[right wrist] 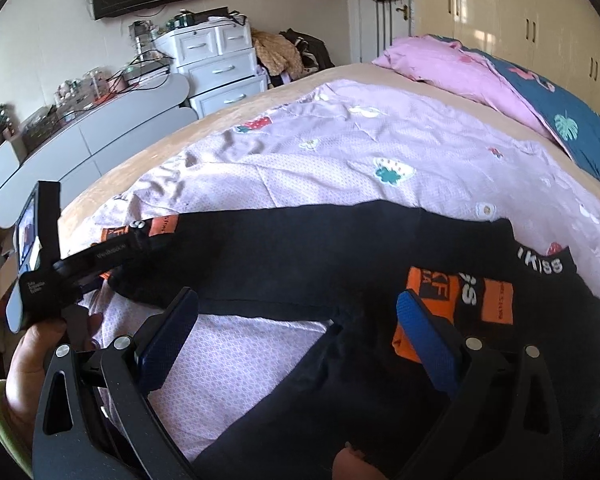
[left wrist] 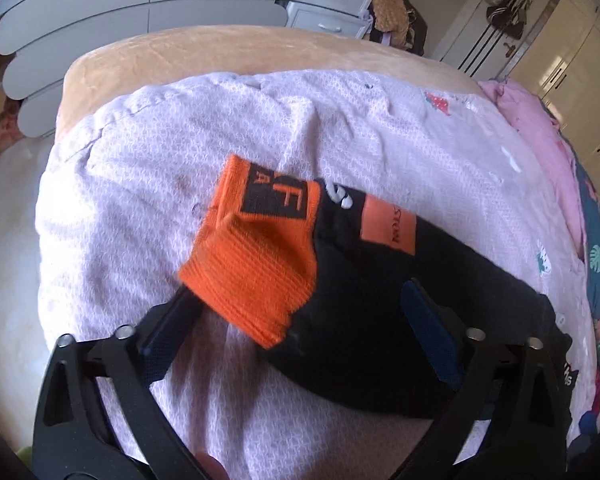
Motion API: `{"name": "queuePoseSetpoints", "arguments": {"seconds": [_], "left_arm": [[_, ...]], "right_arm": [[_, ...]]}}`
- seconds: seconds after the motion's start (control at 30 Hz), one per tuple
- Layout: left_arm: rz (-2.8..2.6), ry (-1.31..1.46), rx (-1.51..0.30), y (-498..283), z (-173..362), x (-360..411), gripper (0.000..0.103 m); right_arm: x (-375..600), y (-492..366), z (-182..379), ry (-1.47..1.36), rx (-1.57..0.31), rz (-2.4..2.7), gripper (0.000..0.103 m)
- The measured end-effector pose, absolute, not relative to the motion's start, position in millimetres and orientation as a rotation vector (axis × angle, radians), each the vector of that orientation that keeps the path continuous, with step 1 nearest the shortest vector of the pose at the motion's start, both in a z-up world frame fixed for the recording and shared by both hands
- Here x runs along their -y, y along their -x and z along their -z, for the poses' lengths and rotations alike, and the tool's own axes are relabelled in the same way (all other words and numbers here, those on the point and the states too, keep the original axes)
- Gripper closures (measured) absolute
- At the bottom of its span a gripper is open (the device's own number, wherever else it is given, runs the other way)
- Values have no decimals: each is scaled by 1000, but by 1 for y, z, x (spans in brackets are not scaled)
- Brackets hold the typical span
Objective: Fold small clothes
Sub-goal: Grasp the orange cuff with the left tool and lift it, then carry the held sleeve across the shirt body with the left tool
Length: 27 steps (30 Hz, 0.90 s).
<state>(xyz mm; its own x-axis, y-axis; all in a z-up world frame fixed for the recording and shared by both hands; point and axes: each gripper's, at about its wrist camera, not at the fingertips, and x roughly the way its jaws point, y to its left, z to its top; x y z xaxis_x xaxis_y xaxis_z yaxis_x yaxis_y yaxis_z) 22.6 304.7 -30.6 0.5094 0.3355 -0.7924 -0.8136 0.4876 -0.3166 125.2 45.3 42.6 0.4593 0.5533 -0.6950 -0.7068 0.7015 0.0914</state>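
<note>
Black trousers point(right wrist: 300, 248) with orange cuffs and a "KISS" waistband point(right wrist: 548, 266) lie across a lilac quilt point(right wrist: 340, 152). One leg stretches left to an orange cuff point(right wrist: 164, 226); the other cuff point(right wrist: 432, 292) lies folded back near the waistband. In the left wrist view, my left gripper point(left wrist: 296, 288) stands open around the orange cuff point(left wrist: 252, 264), which covers the left fingertip and hangs slightly raised. The pads do not visibly press it. My right gripper point(right wrist: 296, 294) is open low over the crotch and the folded cuff. The left gripper point(right wrist: 140, 242) shows there too, held by a hand point(right wrist: 32, 352).
The quilt point(left wrist: 140, 160) covers a bed with a beige edge point(left wrist: 220, 48). A pink blanket point(right wrist: 440, 64) and a blue floral duvet point(right wrist: 572, 120) lie at the far right. White drawers point(right wrist: 216, 68) and a grey desk point(right wrist: 100, 120) stand beyond the bed.
</note>
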Motion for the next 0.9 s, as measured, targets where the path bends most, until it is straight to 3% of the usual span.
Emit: {"name": "queuePoseSetpoints", "arguments": {"seconds": [0.03,0.2,0.43,0.9], "left_arm": [[-763,756,-713,-23,28,-304,48],[-732,748,-665,-20,20,-301,87],[-686,762,-554,-4,-11,-301,100],[-555,666,-434,-11,-75,-259,101]], "right_arm": [[-42,-126,-40,214,-773,-777,4],[-26,-129,-35,181,-795,-753,4],[3,-133,-37,146,-796,-719,4],[81,-146,-55,73,-760,-624,4]]}}
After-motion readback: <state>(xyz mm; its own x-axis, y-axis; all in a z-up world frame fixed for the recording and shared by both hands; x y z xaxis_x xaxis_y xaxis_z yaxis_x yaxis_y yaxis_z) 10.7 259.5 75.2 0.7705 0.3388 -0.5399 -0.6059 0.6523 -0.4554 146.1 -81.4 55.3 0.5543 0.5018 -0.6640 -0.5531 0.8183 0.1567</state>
